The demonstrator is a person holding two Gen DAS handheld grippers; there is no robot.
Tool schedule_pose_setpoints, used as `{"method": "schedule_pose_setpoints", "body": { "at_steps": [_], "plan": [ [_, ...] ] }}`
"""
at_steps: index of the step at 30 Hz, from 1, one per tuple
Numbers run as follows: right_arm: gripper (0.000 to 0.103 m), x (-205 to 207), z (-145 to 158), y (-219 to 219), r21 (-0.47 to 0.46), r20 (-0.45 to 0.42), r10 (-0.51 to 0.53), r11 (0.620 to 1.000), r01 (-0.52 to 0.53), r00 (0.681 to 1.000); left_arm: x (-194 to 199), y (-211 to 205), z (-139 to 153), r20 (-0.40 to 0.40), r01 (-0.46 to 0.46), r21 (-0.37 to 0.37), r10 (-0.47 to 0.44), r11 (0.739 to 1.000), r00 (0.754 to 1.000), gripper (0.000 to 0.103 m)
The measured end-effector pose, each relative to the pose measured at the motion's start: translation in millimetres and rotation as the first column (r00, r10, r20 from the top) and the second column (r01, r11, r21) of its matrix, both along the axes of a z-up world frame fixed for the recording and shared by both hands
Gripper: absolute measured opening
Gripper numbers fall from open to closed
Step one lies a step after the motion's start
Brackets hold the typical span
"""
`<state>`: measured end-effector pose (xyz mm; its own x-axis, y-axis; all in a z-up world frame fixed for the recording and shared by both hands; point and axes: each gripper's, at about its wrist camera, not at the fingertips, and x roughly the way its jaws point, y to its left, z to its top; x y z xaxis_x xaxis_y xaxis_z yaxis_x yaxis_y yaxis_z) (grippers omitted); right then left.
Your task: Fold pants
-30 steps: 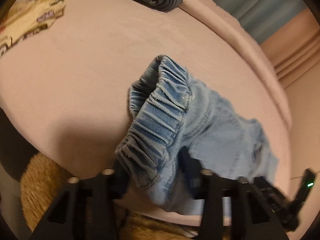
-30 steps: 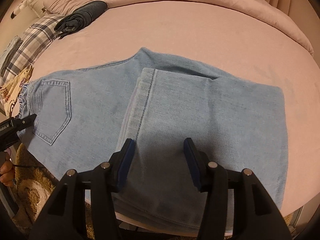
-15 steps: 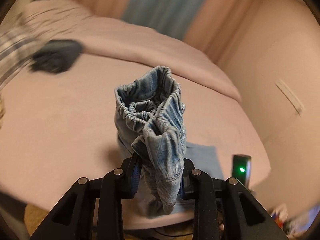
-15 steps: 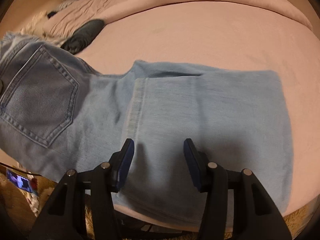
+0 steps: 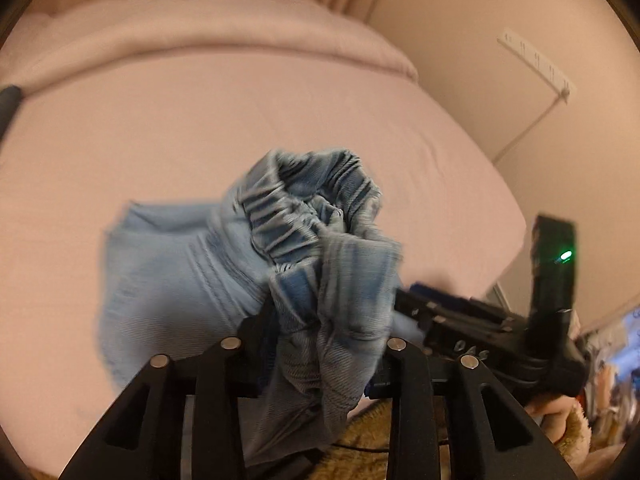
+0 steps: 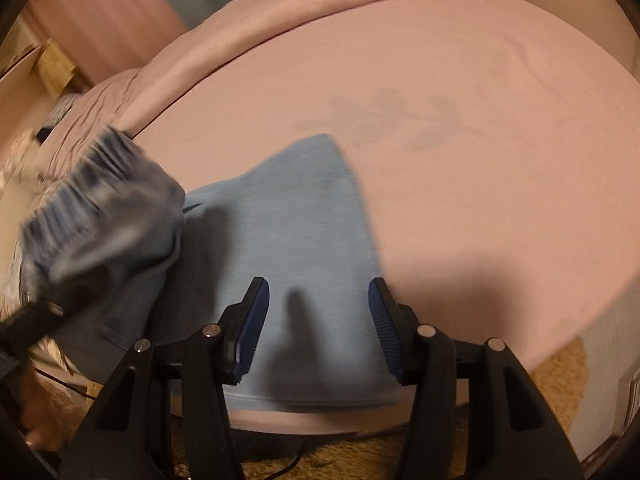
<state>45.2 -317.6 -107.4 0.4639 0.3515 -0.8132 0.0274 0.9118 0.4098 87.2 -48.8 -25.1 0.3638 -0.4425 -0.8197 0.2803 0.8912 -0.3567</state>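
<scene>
Light blue denim pants [image 5: 168, 264] lie on the pink bed [image 5: 200, 120], their legs folded flat [image 6: 288, 220]. My left gripper [image 5: 324, 320] has the bunched elastic waistband [image 5: 308, 208] between its pads, lifted off the bed; the jaws are opening slightly but still press the cloth. In the right wrist view that raised waistband [image 6: 100, 200] hangs at the left, blurred. My right gripper [image 6: 318, 320] stands open just above the folded legs, with nothing between its fingers. Its black body [image 5: 460, 320] shows at the right of the left wrist view.
The bed's near edge runs just below both grippers, with a brown fluffy rug [image 6: 560, 384] beneath it. A rolled pink cover [image 6: 320, 12] lines the far side. A dark garment [image 5: 8, 100] lies far left. A hand [image 6: 36, 420] shows at lower left.
My left gripper has lifted the waistband off the bed and carried it rightward over the folded legs while rolling. The right gripper has shifted sideways, still open.
</scene>
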Motion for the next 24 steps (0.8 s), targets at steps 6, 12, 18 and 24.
{"method": "schedule_pose_setpoints", "body": {
  "at_steps": [6, 12, 18, 24],
  "plan": [
    [0.055, -12, -7, -11, 0.042, -0.025, -0.040, 0.998, 0.041, 0.999, -3, -11, -5, -0.037, 0.067, -0.037, -0.068, 0.997, 0.997, 0.071],
    [0.058, -13, 8, -27, 0.089, 0.014, -0.067, 0.994, 0.065, 0.998, -17, 18, 21, -0.053, 0.042, -0.241, -0.056, 0.970, 0.997, 0.095],
    [0.068, -12, 30, -7, 0.149, 0.054, 0.011, 0.989, -0.019, 0.998, -19, 73, 11, -0.027, -0.160, -0.083, 0.158, 0.984, 0.987, 0.095],
    [0.090, 4, 25, 36, 0.048, 0.037, 0.108, 0.993, -0.110, 0.993, -20, 118, -19, -0.067, -0.320, 0.023, 0.320, 0.947, 0.945, 0.095]
  ]
}}
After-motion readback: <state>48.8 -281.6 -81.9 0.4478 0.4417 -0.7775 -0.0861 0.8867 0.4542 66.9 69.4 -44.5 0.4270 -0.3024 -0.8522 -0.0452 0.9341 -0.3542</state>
